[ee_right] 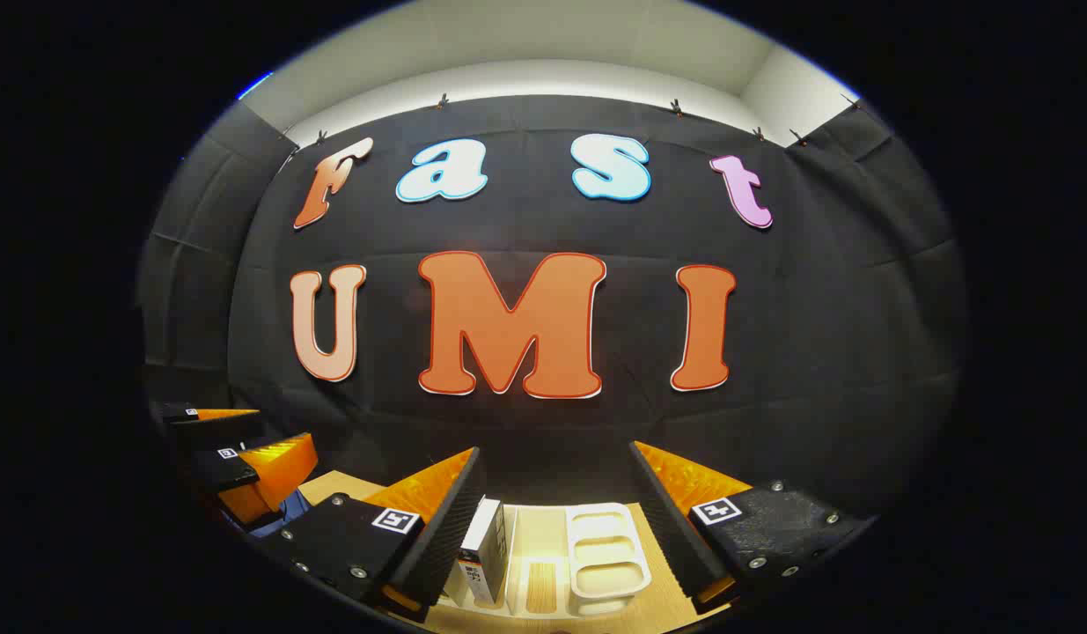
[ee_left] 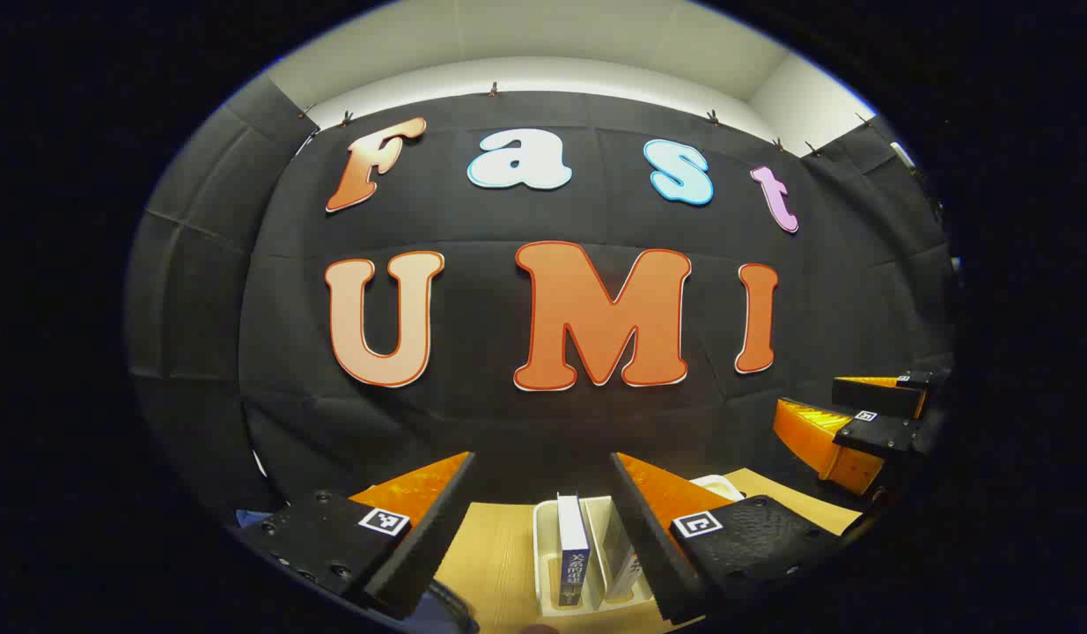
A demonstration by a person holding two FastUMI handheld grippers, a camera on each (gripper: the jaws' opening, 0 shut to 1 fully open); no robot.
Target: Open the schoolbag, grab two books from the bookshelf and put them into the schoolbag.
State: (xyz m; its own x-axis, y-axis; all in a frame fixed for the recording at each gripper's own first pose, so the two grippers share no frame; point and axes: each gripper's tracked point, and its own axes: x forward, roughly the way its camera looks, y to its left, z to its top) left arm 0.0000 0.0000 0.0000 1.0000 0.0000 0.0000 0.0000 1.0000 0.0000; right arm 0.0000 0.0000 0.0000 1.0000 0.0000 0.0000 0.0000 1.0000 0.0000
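Both grippers are up in the air facing the black cloth wall, with the light wooden table [ee_left: 499, 546] way down at the bottom edge. In the left gripper view, the left gripper [ee_left: 543, 493] has its jaws spread wide with nothing between them. Right below that gap sits the white plastic bookshelf rack [ee_left: 547, 546] with a dark blue-spined book [ee_left: 574, 550] standing upright in it and a paler book [ee_left: 627, 563] just beside it, partly behind the gripper's finger. The other gripper pokes in at the far right of that view, well apart.

In the right gripper view, the right gripper [ee_right: 556, 493] is also wide open and holding nothing. The white rack [ee_right: 600, 550] lies under it, books [ee_right: 486, 550] standing at the rack's left end, close to one finger but not touching as far as I can tell. A bit of blue fabric [ee_right: 288, 511] shows at the left; can't tell whether it's the schoolbag.
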